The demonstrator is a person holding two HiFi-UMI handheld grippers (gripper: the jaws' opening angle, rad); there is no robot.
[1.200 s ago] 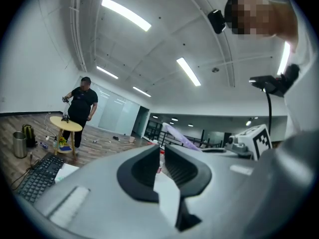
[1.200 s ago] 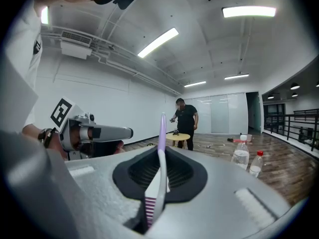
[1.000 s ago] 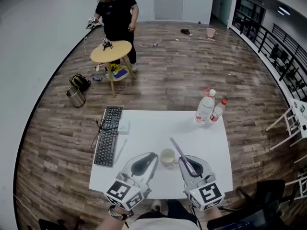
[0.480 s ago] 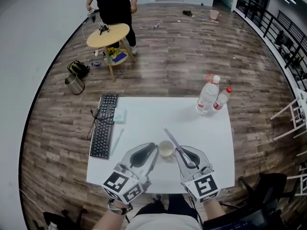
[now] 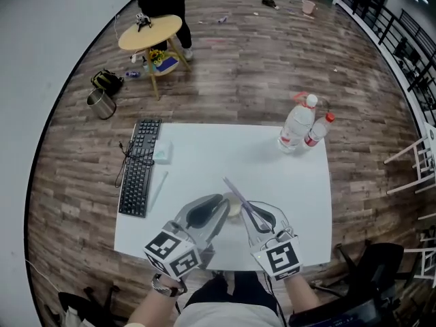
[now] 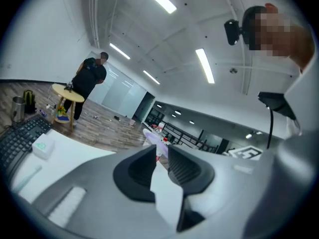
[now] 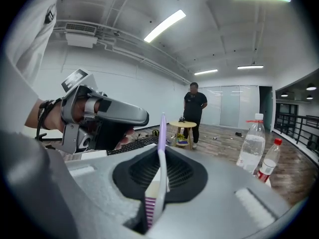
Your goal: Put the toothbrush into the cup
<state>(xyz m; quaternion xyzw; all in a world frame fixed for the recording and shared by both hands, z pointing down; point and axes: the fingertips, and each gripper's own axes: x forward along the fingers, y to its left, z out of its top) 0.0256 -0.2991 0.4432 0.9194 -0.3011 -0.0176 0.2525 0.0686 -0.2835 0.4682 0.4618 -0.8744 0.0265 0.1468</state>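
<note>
My right gripper (image 5: 253, 213) is shut on a purple and white toothbrush (image 5: 238, 197), whose handle sticks out past the jaws, up and to the left. In the right gripper view the toothbrush (image 7: 160, 148) stands upright between the pads, bristles near the camera. A cream cup (image 5: 234, 209) sits on the white table (image 5: 204, 155) between the two grippers, mostly hidden by them. My left gripper (image 5: 219, 211) is just left of the cup. Its jaws are opening, with a narrow gap and nothing between them; the left gripper (image 6: 160, 158) shows only the table through that gap.
A black keyboard (image 5: 136, 176) lies at the table's left edge, with a small white box (image 5: 162, 153) beside it. Two plastic bottles (image 5: 296, 125) stand at the far right corner. On the floor beyond, a person stands by a round wooden table (image 5: 150, 33) and a metal bin (image 5: 100, 104).
Both grippers have sunk toward the table and closed in on the cup, which they now hide more. The toothbrush stays in the right gripper. The left jaws have parted slightly.
</note>
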